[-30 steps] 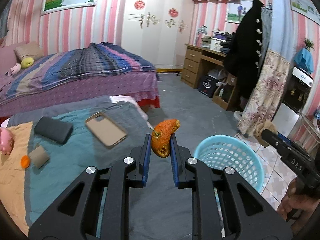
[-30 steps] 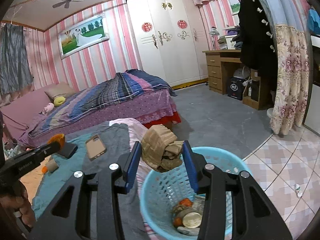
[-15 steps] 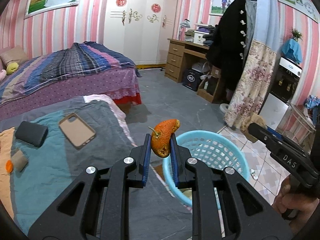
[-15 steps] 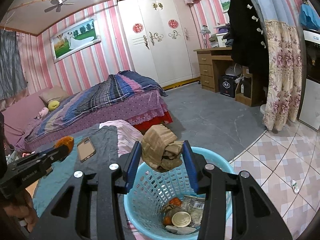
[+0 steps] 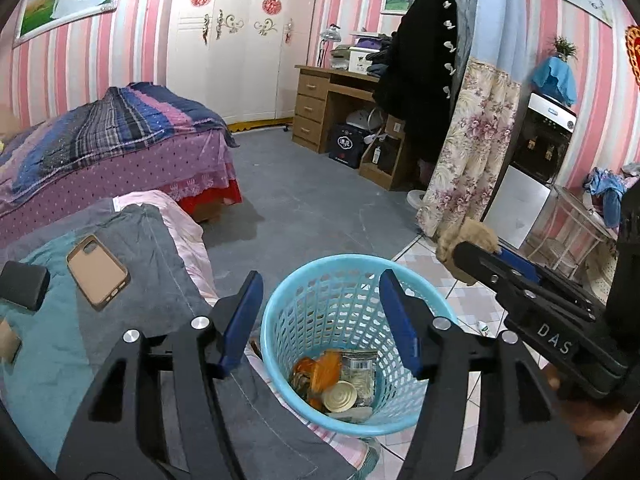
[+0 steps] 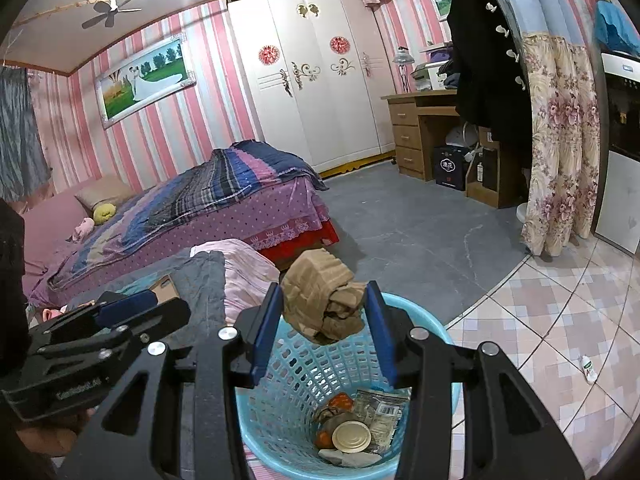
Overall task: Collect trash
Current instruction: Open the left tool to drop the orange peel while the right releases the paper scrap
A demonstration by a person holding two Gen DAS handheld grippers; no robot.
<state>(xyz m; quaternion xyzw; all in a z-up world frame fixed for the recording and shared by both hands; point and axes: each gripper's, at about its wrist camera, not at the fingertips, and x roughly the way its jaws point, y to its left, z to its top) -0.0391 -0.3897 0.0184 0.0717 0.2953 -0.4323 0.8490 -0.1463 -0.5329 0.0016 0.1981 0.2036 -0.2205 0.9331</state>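
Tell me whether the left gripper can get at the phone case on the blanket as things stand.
Probably yes. The left gripper is open and empty above the blue basket, and the phone case lies uncovered on the blanket to its left, nothing between them.

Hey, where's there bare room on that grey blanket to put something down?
The grey blanket lies bare between the phone and the blue basket. Left of the phone it is crowded: a black case sits close by.
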